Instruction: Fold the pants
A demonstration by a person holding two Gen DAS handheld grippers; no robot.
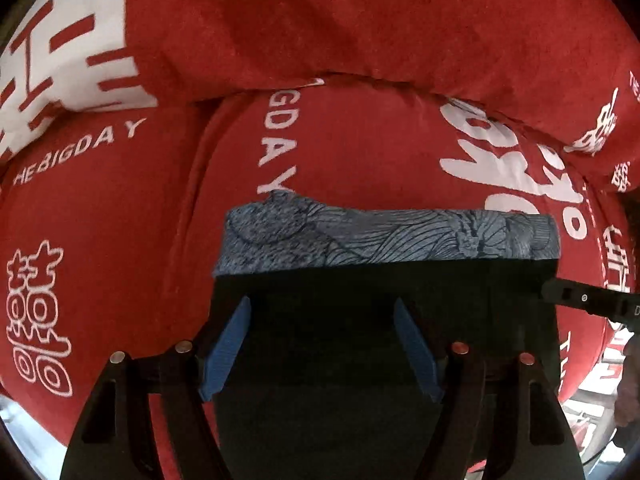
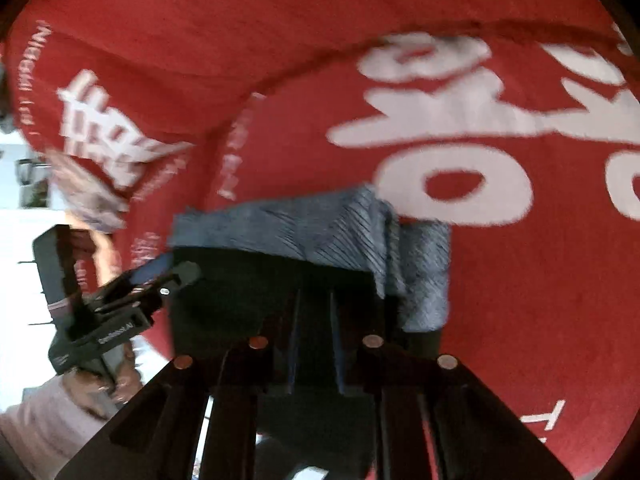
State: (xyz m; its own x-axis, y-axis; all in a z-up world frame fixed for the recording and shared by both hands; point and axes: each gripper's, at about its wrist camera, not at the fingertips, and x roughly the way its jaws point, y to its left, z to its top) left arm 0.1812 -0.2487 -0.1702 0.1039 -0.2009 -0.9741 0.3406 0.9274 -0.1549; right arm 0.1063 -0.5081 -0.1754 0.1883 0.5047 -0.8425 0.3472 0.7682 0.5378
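The pants [image 1: 384,320] are black with a blue-grey patterned band [image 1: 384,240] at the far edge and lie on a red bedspread. My left gripper [image 1: 322,312] is open over the black cloth, its blue pads [image 1: 232,344] wide apart with nothing between them. Its body also shows at the left of the right wrist view [image 2: 120,300]. My right gripper [image 2: 314,296] has its fingers close together over the black cloth [image 2: 248,304], below the patterned band [image 2: 320,232]; what lies between them is too dark to tell. Its tip shows at the right of the left wrist view [image 1: 588,300].
The red bedspread [image 1: 352,152] with white lettering covers the whole surface. A raised fold of it [image 1: 360,32] runs along the far side. The bed's edge and a pale floor [image 2: 24,240] lie to the left in the right wrist view.
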